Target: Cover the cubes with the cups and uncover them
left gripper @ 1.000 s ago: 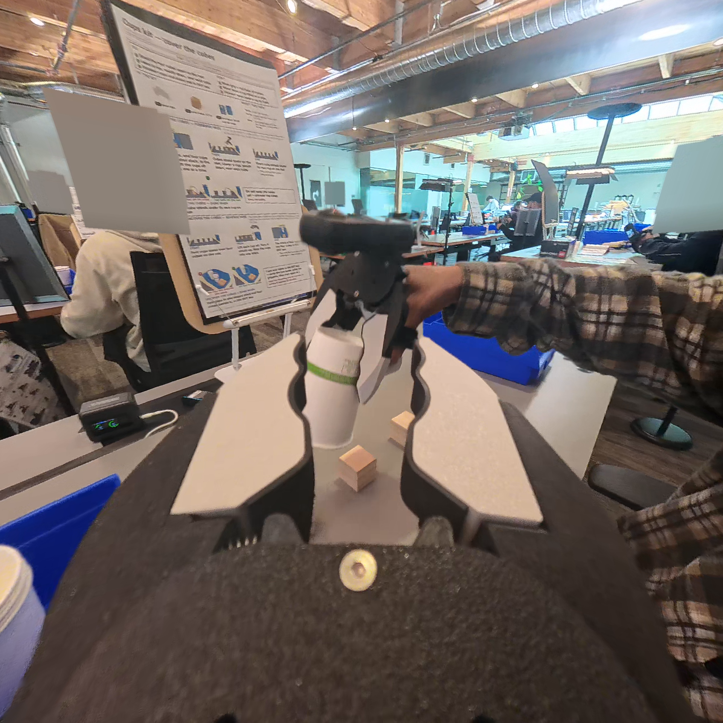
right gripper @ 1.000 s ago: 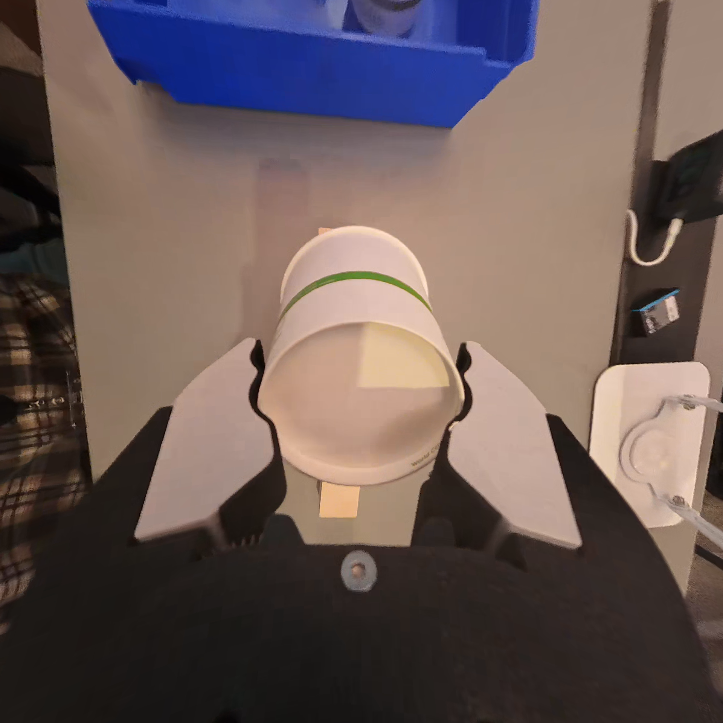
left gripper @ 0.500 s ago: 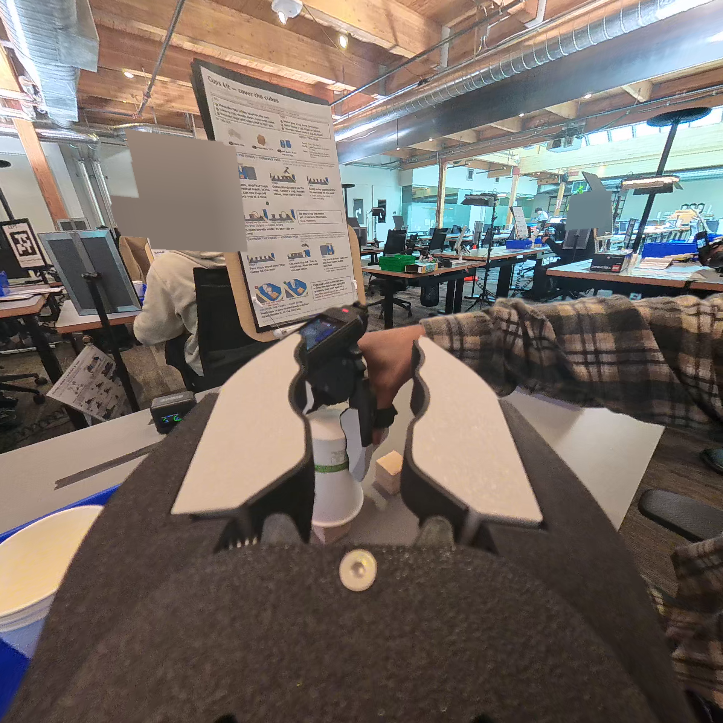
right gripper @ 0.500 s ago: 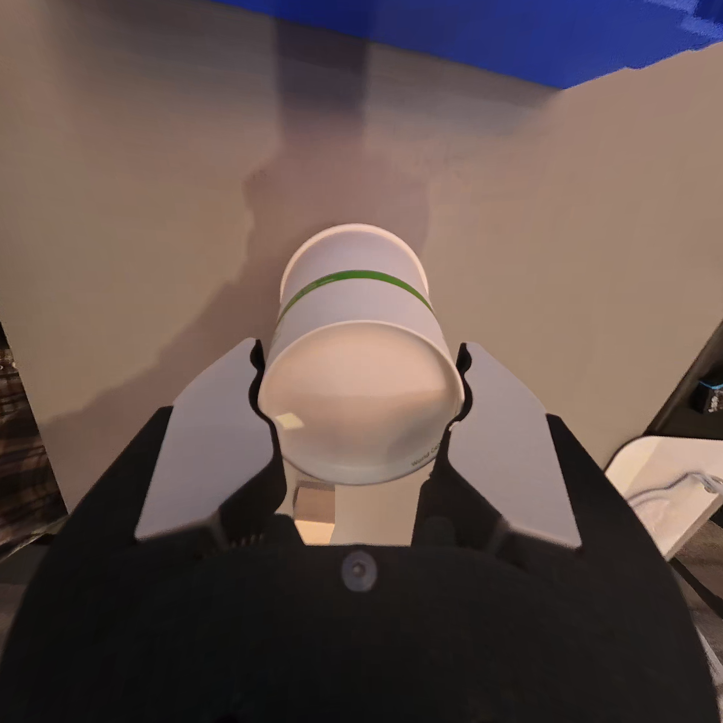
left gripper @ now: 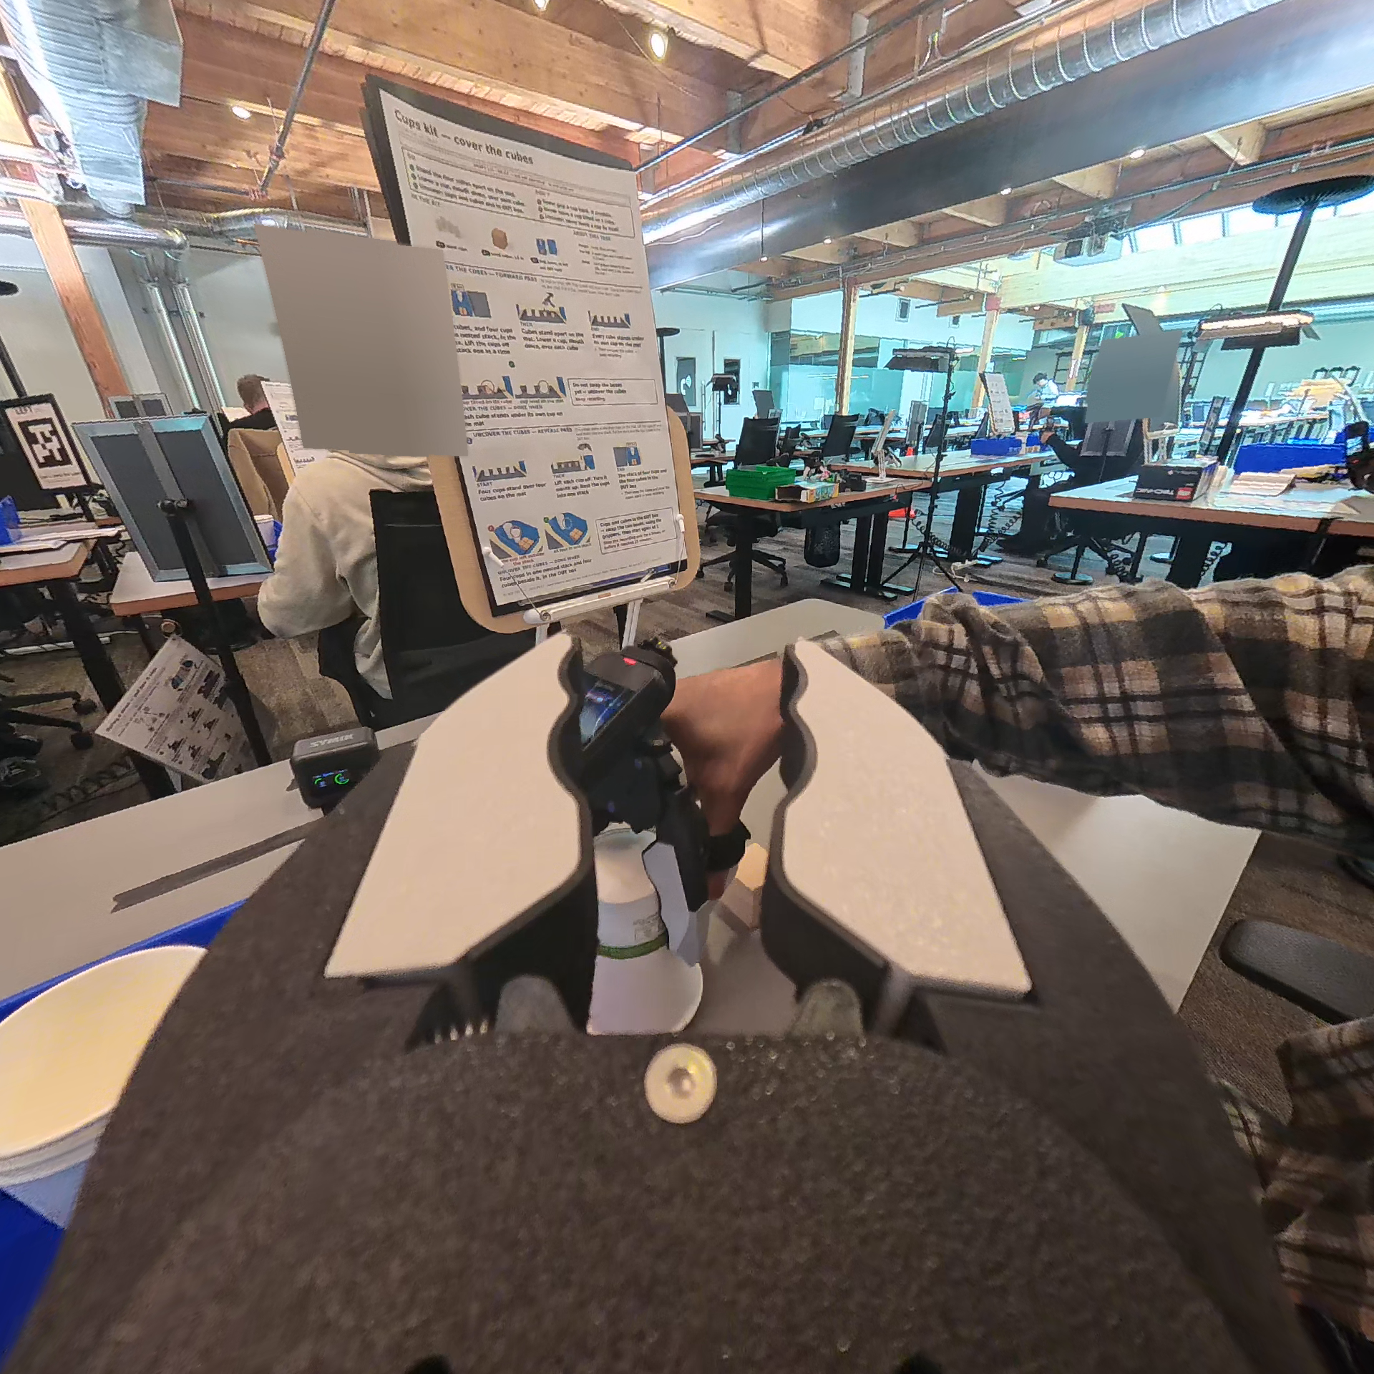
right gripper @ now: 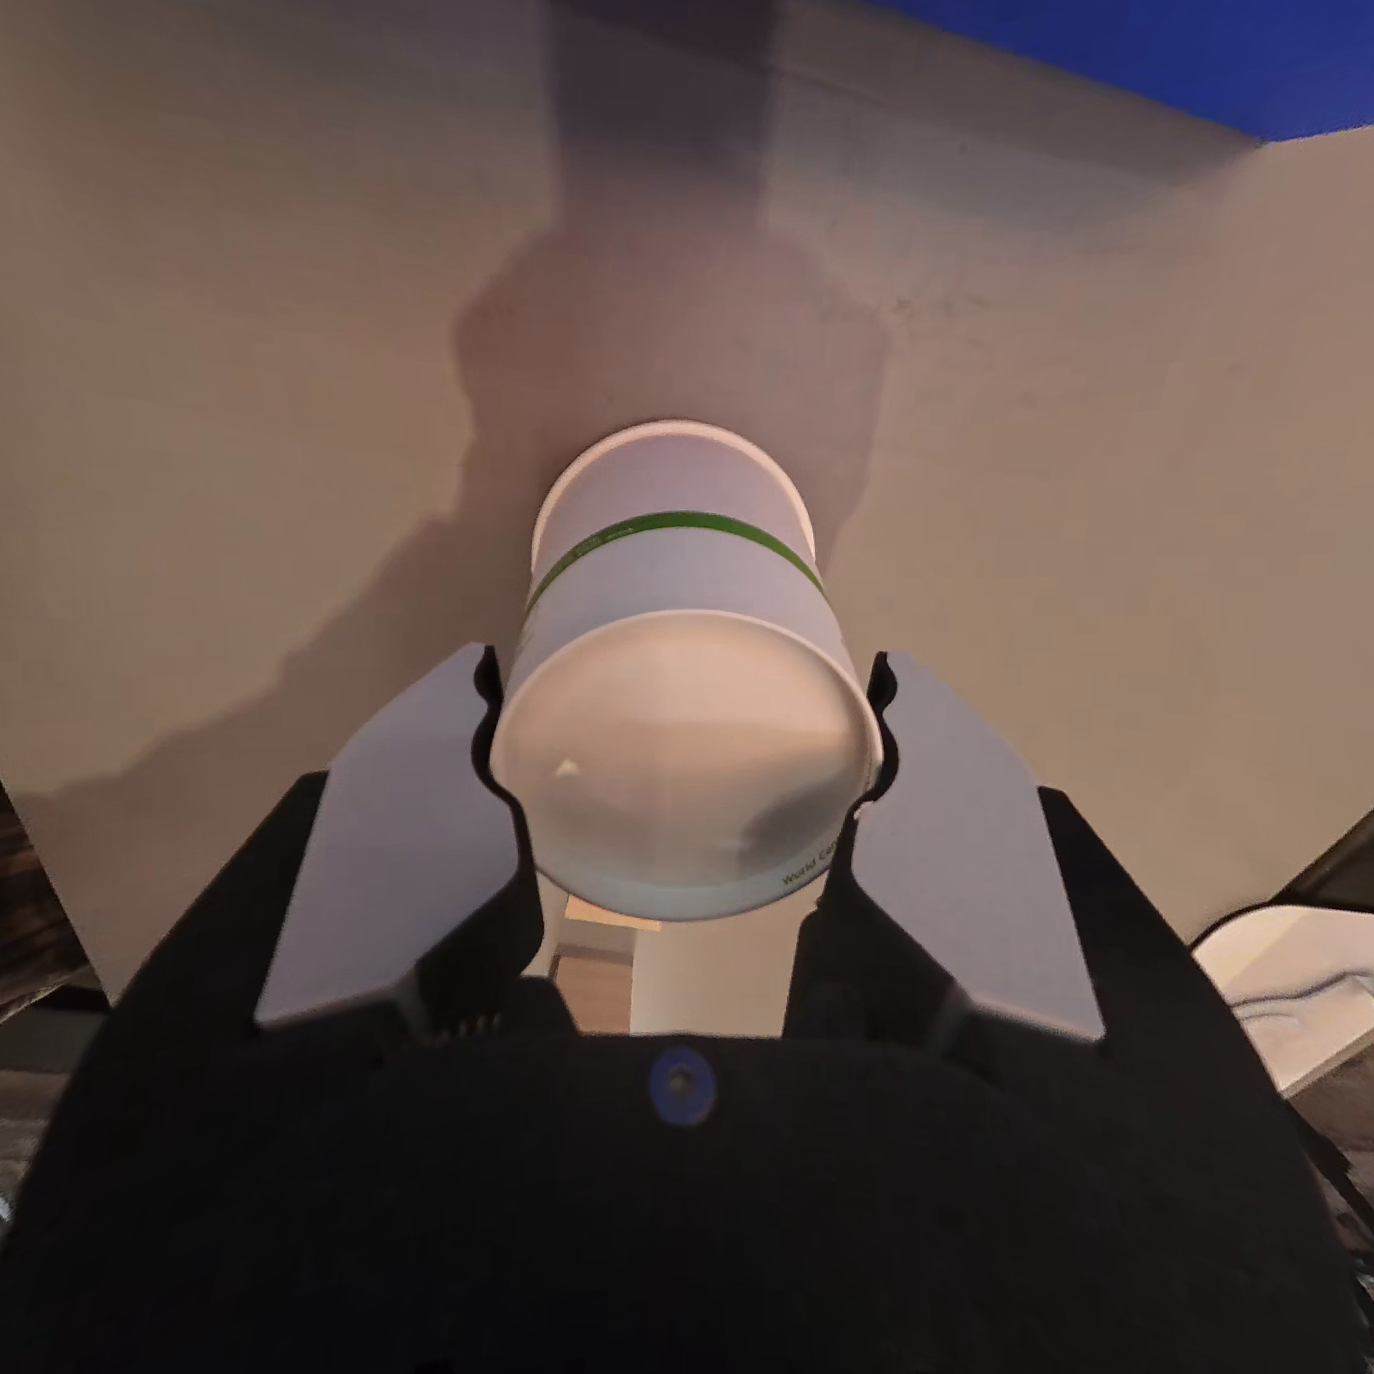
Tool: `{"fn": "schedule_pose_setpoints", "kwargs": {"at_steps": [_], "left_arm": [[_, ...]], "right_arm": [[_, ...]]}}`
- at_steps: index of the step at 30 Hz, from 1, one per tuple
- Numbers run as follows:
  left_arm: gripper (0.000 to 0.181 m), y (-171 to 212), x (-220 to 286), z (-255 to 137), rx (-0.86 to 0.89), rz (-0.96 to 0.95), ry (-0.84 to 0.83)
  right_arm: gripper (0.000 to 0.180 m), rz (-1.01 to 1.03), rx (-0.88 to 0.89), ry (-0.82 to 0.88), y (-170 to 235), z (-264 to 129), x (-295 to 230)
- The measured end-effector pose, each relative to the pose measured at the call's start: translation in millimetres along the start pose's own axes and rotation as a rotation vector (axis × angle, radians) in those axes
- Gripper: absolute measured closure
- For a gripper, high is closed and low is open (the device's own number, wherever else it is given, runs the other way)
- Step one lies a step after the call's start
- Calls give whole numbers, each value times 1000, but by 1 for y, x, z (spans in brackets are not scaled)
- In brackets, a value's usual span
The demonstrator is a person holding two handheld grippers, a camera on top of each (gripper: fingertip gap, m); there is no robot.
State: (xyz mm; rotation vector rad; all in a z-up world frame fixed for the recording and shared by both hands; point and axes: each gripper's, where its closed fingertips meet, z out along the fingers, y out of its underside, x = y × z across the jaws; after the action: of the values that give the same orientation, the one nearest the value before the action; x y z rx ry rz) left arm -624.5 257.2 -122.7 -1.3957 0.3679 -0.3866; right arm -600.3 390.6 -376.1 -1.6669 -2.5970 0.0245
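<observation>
Pinching a white paper cup (right gripper: 688, 669) by its base end, the right tongs (right gripper: 684, 743) hold it mouth-down, both fingers (right gripper: 416, 818) pressed against its sides; the rim meets the grey worktop (right gripper: 223, 372). A wooden cube (right gripper: 595, 959) shows just behind the cup. The left tongs (left gripper: 673, 803) stand spread wide, holding and touching nothing. Between their fingers, farther off, the right tongs grip the cup with the green band, and another cube (left gripper: 747, 888) sits just beside it. At lower left, a stack of cups (left gripper: 67, 1056) rests in a blue bin (left gripper: 22, 1279).
</observation>
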Motion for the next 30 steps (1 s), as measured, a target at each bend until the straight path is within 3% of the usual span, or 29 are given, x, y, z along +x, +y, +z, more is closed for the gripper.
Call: {"fn": "schedule_pose_setpoints", "kwargs": {"at_steps": [30], "left_arm": [[131,2,2,3,-9,7,4]], "right_arm": [[87,-15,37,-12,-6,-7,-4]]}}
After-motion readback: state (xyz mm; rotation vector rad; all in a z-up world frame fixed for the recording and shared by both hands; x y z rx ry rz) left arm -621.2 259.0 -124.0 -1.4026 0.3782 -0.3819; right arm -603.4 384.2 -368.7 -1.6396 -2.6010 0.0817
